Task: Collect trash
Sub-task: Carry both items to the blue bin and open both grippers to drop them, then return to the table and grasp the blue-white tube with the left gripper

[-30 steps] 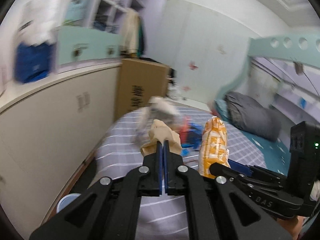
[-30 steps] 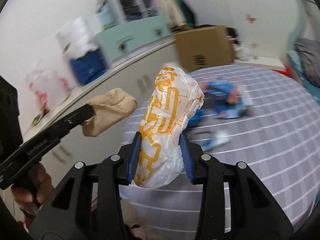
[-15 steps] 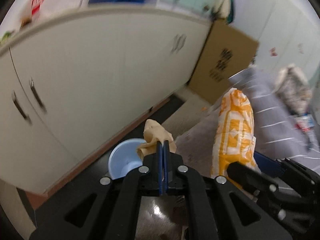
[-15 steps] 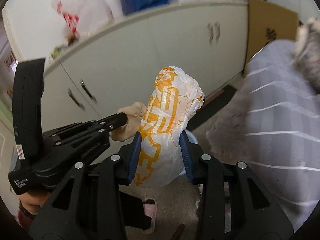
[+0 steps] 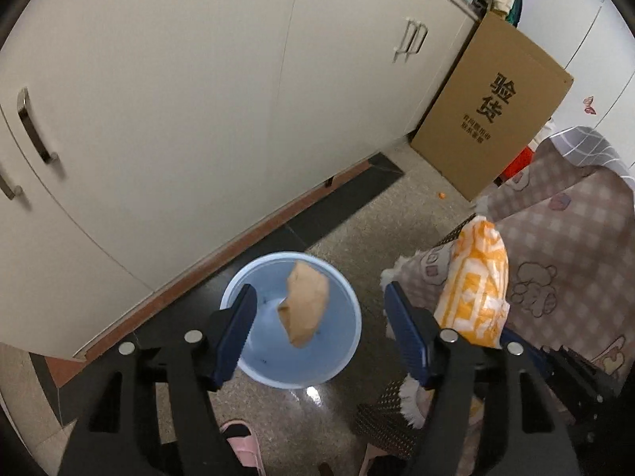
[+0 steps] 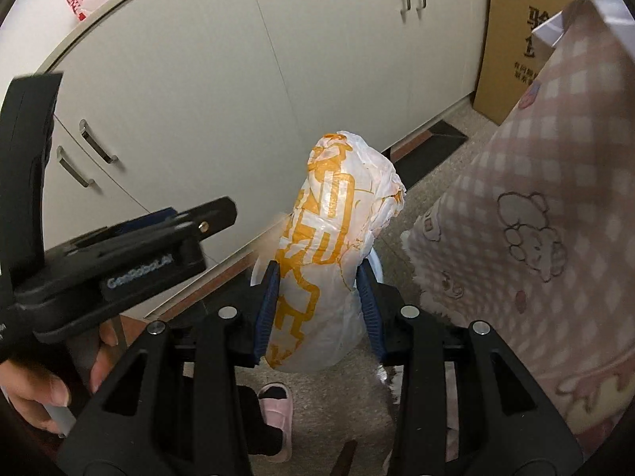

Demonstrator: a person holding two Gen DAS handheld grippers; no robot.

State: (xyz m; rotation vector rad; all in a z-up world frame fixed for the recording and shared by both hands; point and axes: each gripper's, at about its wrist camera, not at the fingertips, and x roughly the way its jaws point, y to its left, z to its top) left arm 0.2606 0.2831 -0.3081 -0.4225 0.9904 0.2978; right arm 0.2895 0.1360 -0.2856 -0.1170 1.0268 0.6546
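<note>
A light blue bin (image 5: 254, 369) stands on the floor by the cabinets. A crumpled brown paper scrap (image 5: 304, 302) hangs free in the air over its mouth, touching neither finger. My left gripper (image 5: 317, 301) is above the bin and its jaws are opening, wide apart. My right gripper (image 6: 317, 281) is shut on a white and orange plastic bag (image 6: 333, 238), which stands upright between its pads. That bag (image 5: 476, 289) also shows at the right of the left wrist view. The bin is mostly hidden behind the bag in the right wrist view.
White cabinets (image 5: 198, 99) run along the left. A brown cardboard box (image 5: 492, 111) leans at the far end. A pink checked bed cover (image 6: 547, 218) hangs down on the right. A pink slipper (image 6: 278, 404) lies on the speckled floor below. A hand (image 6: 43, 392) grips the left tool.
Both grippers swung down from the bed toward the floor bin. The left gripper went from shut on the brown paper to wide apart, and the paper dropped free over the bin.
</note>
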